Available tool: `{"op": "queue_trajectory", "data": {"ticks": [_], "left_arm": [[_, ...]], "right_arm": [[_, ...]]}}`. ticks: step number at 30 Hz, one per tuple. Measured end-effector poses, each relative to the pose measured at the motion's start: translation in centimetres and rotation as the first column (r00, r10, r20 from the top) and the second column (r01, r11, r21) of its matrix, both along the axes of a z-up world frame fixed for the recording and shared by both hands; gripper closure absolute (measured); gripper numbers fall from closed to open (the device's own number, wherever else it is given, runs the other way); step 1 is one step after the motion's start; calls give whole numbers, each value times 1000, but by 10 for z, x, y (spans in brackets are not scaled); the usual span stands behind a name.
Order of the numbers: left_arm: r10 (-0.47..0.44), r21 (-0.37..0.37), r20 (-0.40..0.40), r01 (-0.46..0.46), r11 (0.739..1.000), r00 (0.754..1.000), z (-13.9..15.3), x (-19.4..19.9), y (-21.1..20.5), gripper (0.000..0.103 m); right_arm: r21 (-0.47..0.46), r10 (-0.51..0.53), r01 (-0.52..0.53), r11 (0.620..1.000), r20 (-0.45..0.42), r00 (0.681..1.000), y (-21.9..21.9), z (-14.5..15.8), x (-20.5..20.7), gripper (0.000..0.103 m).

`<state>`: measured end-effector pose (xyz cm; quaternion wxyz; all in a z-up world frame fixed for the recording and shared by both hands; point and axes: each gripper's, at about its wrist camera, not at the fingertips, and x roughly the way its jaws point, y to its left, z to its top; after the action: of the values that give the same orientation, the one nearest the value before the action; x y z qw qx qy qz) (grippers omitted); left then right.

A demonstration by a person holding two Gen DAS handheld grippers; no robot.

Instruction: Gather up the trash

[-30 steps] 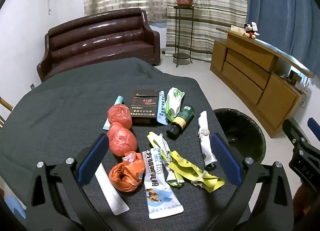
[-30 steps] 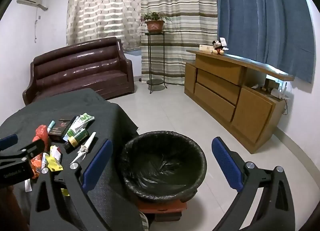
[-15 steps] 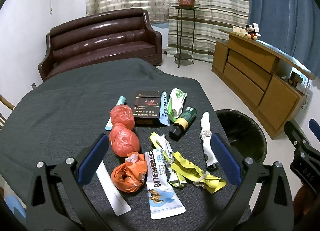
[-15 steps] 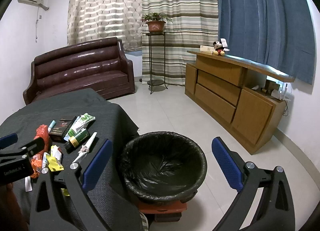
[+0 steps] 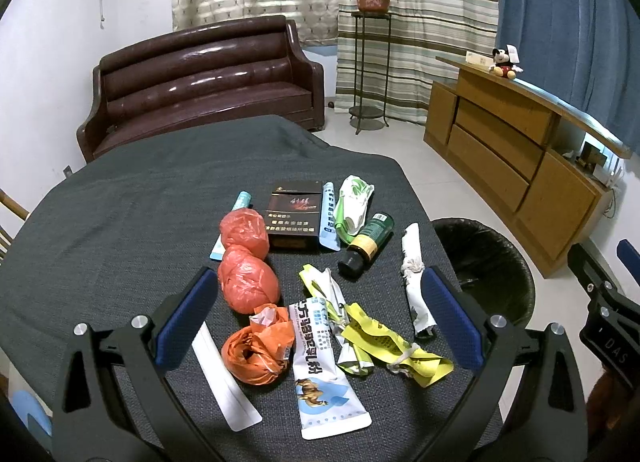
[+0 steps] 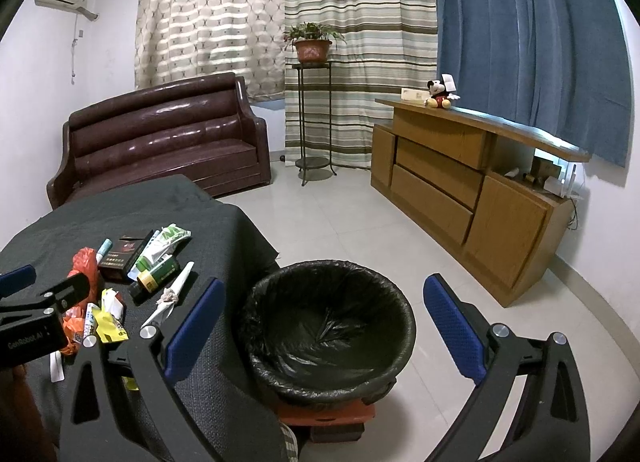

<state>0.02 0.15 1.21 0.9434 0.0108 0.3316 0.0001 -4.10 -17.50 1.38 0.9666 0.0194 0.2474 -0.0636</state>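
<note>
Holding my left gripper (image 5: 320,316) above the near end of the table (image 5: 120,222), I am keeping its blue-padded fingers spread wide with nothing between them. Below that gap the trash is lying in a loose cluster on the dark cloth: two red plastic bag balls (image 5: 248,262) one behind the other, a crumpled orange bag (image 5: 256,350) nearer to me, and a flat white pouch with blue print (image 5: 324,382) just beside it on the right. A tangle of yellow wrappers (image 5: 384,338) is sitting right of the pouch, and a twisted white paper wrapper (image 5: 414,282) is lying along the right edge of the pile. Farther back a dark cigarette box (image 5: 294,214) is resting flat, with a green and white packet (image 5: 352,202) and a green bottle (image 5: 366,244) on its side to the right. A white strip (image 5: 224,382) is lying near my left finger.

I am holding my right gripper (image 6: 324,322) off the table's edge, over the bin (image 6: 332,338), which is standing on the floor lined with a black bag. Its fingers are also spread wide and carrying nothing.
</note>
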Motion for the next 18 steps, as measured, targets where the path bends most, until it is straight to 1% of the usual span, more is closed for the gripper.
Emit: {"op": "queue_trajectory", "data": {"ticks": [18], "left_arm": [[-1,0,-2,1,1000,1000,-1,1,-1,4]], "right_arm": [[3,0,0,1000,-3,1000,-1,-1,0,6]]}}
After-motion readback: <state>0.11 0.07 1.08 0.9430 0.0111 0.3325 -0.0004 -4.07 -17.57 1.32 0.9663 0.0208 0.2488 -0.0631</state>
